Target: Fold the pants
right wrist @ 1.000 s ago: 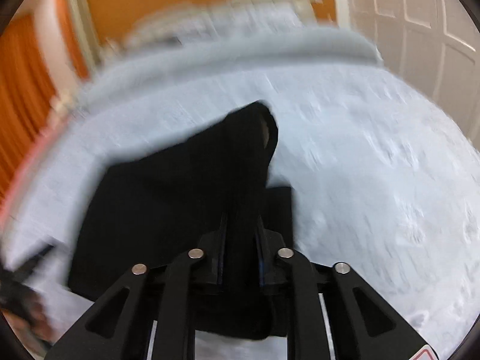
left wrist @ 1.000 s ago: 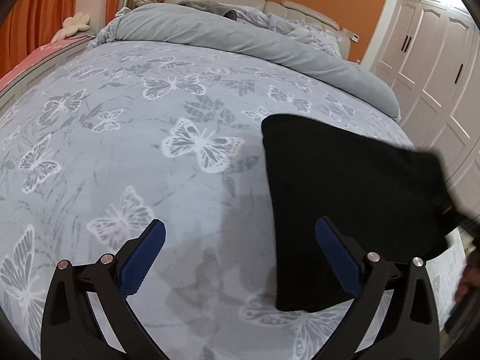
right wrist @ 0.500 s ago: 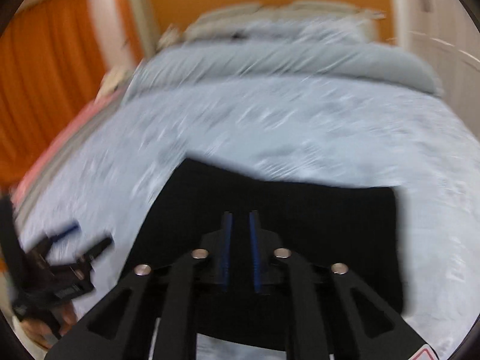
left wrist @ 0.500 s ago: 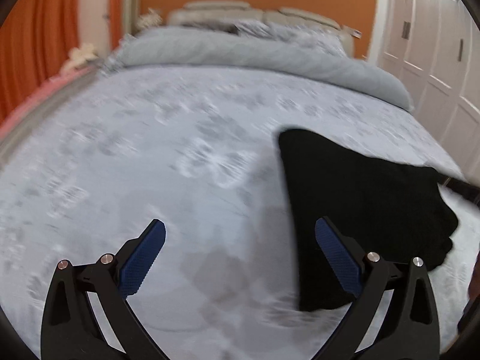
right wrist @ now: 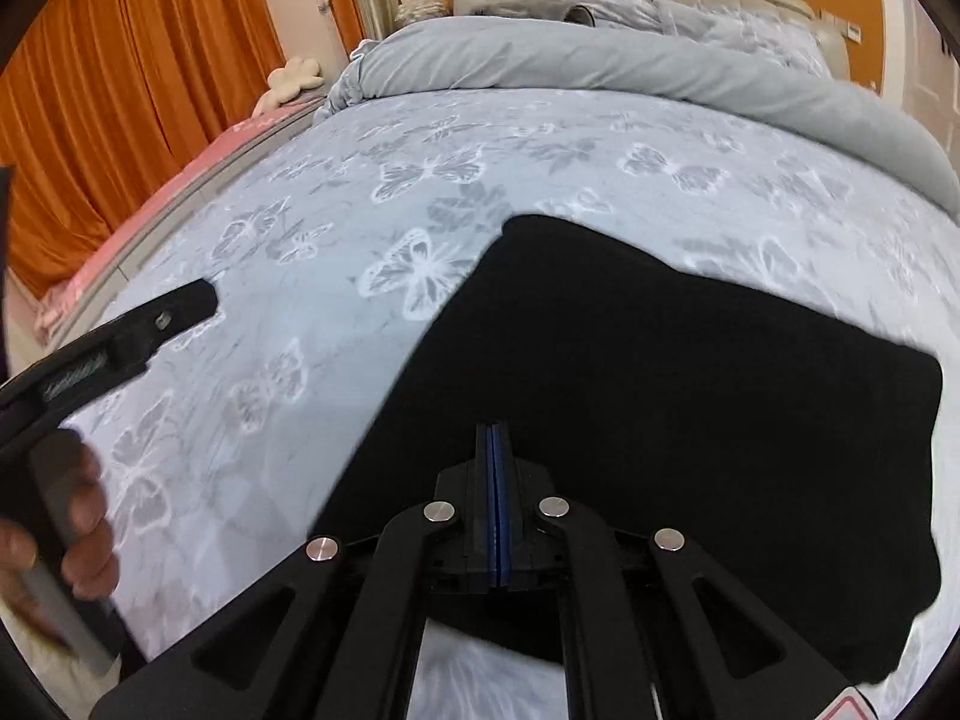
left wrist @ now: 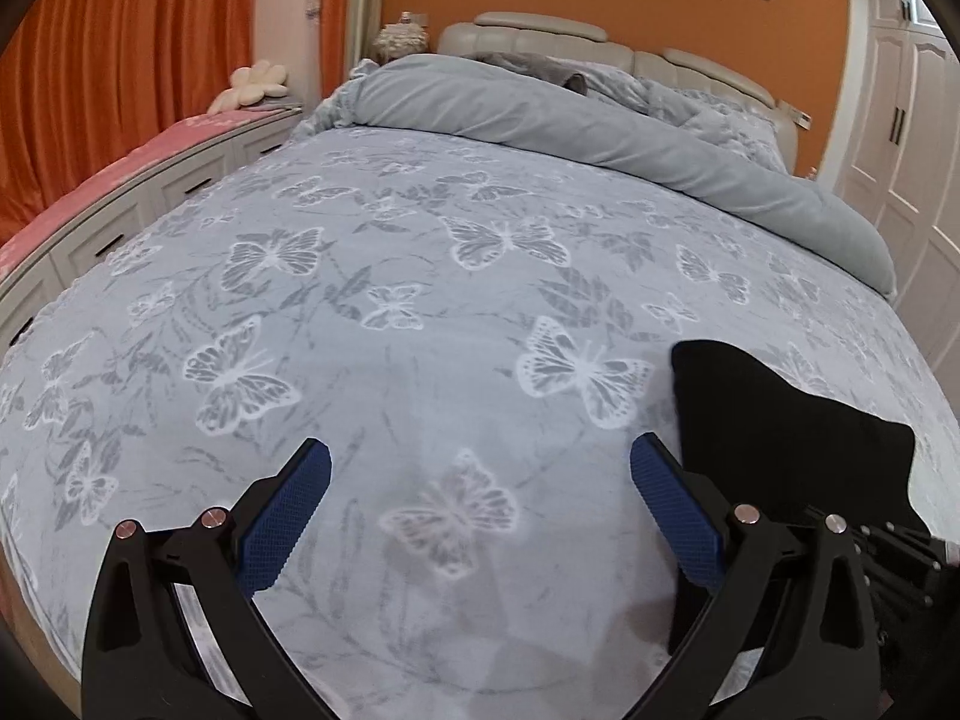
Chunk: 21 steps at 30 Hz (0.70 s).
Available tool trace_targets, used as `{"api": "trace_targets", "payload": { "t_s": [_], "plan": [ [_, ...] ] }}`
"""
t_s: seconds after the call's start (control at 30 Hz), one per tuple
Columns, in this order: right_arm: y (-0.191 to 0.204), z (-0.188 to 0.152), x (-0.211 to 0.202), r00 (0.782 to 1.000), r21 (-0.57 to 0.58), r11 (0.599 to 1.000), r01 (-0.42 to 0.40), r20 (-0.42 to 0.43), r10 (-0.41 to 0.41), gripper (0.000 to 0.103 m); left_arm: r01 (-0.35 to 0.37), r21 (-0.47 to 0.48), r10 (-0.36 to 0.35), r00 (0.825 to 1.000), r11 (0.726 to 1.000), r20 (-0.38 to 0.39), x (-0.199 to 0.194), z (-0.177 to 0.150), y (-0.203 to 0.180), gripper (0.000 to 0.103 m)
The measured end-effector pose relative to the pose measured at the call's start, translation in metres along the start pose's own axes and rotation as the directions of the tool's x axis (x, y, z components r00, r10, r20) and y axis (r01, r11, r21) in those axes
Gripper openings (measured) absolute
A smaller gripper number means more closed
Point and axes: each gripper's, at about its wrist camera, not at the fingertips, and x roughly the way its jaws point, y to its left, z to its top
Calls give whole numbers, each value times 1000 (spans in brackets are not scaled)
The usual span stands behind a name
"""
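The black pants (right wrist: 660, 390) lie folded flat on the butterfly-print bed sheet (left wrist: 420, 300). My right gripper (right wrist: 493, 429) hovers over their near edge. Its jaws are closing, the blue pads all but together, and nothing shows between them. In the left wrist view the pants (left wrist: 780, 438) lie to the right, partly behind the right finger. My left gripper (left wrist: 480, 462) is wide open over bare sheet with nothing between its pads. The right wrist view shows the left gripper (right wrist: 150, 324) at the far left, held by a hand (right wrist: 78, 540).
A rolled grey duvet (left wrist: 600, 126) lies across the head of the bed, before a padded headboard. Orange curtains (left wrist: 120, 60) and a pink-topped drawer unit (left wrist: 120, 180) run along the left. White wardrobe doors (left wrist: 900, 150) stand at the right.
The right gripper let go of the raised fold of the pants, which now lie flat, and its pads came together. The left gripper moved left, away from the pants.
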Motion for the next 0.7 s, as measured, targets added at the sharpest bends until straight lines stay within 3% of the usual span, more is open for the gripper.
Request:
{"api": "trace_targets", "payload": {
  "t_s": [0.07,0.17,0.2,0.33,0.47,0.57,0.7],
  "plan": [
    [3,-14,25,996,-35,999,28,-78,-31,6,4,25,-4,1000,1000,-1,1,-2,-8,98],
    [12,-11,6,999,-28,999,30,-39,-31,6,-8,95,9,1000,995,-8,3,-11,-23,98],
    [8,-6,-10,1000,-13,1000,15,12,-15,6,-7,107,8,1000,994,-9,3,-12,-26,98],
    [-43,0,-53,983,143,987,74,157,-97,6,15,130,-11,1000,991,-26,6,-17,-38,98],
    [-94,-2,-70,968,285,947,149,153,-198,8,24,159,-17,999,987,-44,10,-23,-49,98],
    [-113,-1,-78,950,305,928,215,155,-271,8,17,189,-9,999,982,-46,12,-27,-57,98],
    [-121,-3,-82,942,298,925,237,162,-293,8,17,202,-5,998,979,-57,14,-30,-62,98]
  ]
}}
